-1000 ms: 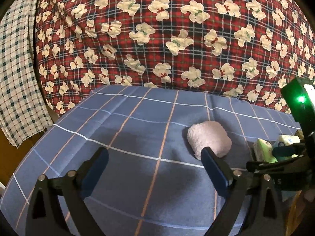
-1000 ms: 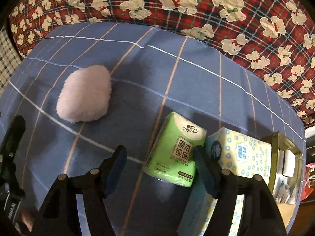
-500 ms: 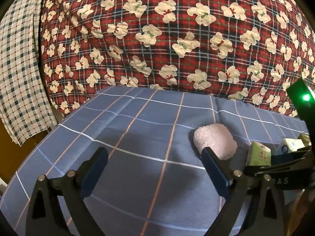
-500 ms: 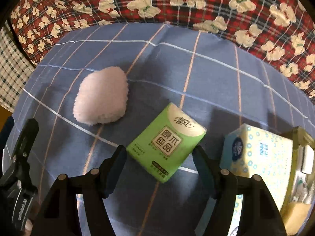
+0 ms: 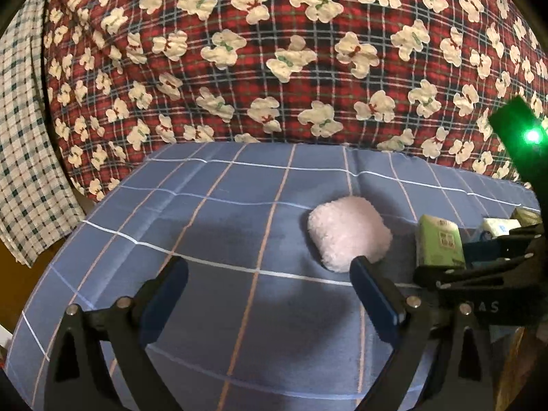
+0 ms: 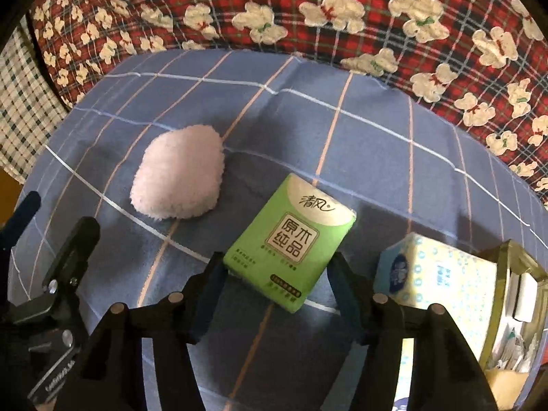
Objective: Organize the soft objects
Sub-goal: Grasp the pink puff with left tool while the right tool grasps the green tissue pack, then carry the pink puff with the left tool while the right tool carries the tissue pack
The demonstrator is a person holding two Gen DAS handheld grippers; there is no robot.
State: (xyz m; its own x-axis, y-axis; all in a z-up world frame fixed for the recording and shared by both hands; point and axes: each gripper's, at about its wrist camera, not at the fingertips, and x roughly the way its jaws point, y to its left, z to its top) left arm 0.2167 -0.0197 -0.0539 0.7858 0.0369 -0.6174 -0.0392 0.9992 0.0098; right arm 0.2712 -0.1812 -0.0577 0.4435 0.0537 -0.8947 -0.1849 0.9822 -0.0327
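A blue checked sheet (image 6: 376, 144) covers the bed, with a red plaid quilt (image 5: 274, 51) printed with white bears heaped behind it and a green-and-white checked cloth (image 5: 24, 137) hanging at the far left. The left gripper (image 5: 267, 277) hovers above bare sheet, its dark blue fingers spread wide around nothing. Just beyond its right finger lies a fluffy pale pink pad (image 6: 179, 178), lying flat on the sheet. To the right of that, apart from it, is a green tissue pack (image 6: 294, 239). The right gripper (image 6: 275, 274) has one finger on each side of the pack's near end, touching or nearly so; a firm pinch cannot be confirmed. Further right sits a blue-and-white tissue box (image 6: 441, 274), then a gold-rimmed container (image 6: 507, 257) at the edge.
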